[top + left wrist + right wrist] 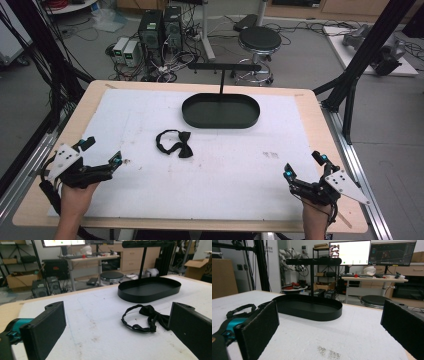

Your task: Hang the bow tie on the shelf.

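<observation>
Ahead of left fingers (45, 327), bow tie (147, 318), untouched.

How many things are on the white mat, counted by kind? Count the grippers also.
Bow tie: 1
Black tray with T-stand: 1
Grippers, both open: 2, left and right
Total: 4

One overhead camera, two riding low on the table.
We look down toward 12 o'clock; both low views (near the surface) share the black tray (220, 111).
</observation>
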A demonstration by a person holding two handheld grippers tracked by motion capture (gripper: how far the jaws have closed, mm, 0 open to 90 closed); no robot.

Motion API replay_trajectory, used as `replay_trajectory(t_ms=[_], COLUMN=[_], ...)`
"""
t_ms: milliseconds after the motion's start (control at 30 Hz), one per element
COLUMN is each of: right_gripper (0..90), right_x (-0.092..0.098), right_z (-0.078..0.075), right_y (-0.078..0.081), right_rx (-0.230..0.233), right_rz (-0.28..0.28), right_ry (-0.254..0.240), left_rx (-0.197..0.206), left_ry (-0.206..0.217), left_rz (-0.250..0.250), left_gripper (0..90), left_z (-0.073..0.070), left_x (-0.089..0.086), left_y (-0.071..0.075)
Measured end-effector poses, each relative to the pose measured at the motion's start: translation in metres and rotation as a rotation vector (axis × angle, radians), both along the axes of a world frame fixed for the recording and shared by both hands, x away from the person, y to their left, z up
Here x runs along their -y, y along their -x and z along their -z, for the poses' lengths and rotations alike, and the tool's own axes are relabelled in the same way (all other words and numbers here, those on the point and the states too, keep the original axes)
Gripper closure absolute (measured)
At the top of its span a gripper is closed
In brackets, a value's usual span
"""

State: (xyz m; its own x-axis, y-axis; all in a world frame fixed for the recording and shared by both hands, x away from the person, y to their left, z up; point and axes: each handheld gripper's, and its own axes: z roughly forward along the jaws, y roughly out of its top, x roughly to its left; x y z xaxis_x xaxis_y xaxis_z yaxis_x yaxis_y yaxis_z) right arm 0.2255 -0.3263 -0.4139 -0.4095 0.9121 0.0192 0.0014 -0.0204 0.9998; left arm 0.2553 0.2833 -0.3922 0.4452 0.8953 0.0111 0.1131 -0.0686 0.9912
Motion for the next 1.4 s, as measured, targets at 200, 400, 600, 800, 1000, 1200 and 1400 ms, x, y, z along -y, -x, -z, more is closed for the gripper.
replay_trajectory(t_ms=[200,400,600,800,1000,1200,1400], right_gripper=[0.8,0.8,0.8,0.8,0.8,0.8,0.8], right_x=[-0.003,-0.002,-0.002,-0.002,-0.002,-0.004,-0.002], right_z=[0.000,0.000,0.000,0.000,0.000,0.001,0.002], right_y=[-0.002,-0.003,-0.004,-0.004,-0.005,-0.007,-0.007], right_rx=[0.000,-0.003,-0.001,-0.005,-0.009,-0.013,-0.013], right_rz=[-0.009,-0.004,-0.009,-0.011,-0.010,-0.011,-0.004], right_ry=[0.004,-0.007,-0.001,-0.006,-0.006,-0.002,-0.005], left_rx=[-0.090,-0.170,-0.225,-0.268,-0.347,-0.364,-0.409], left_ry=[-0.032,-0.065,-0.089,-0.092,-0.122,-0.170,-0.217], left_rz=[0.035,0.065,0.086,0.093,0.089,0.096,0.107], left_gripper=[1.9,4.0,7.9,14.0,17.5,21.9,26.0], left_z=[-0.004,-0.003,0.001,0.008,0.028,0.027,0.038], left_x=[0.025,0.047,0.055,0.063,0.069,0.082,0.088], left_y=[-0.023,-0.051,-0.072,-0.098,-0.118,-0.134,-0.148])
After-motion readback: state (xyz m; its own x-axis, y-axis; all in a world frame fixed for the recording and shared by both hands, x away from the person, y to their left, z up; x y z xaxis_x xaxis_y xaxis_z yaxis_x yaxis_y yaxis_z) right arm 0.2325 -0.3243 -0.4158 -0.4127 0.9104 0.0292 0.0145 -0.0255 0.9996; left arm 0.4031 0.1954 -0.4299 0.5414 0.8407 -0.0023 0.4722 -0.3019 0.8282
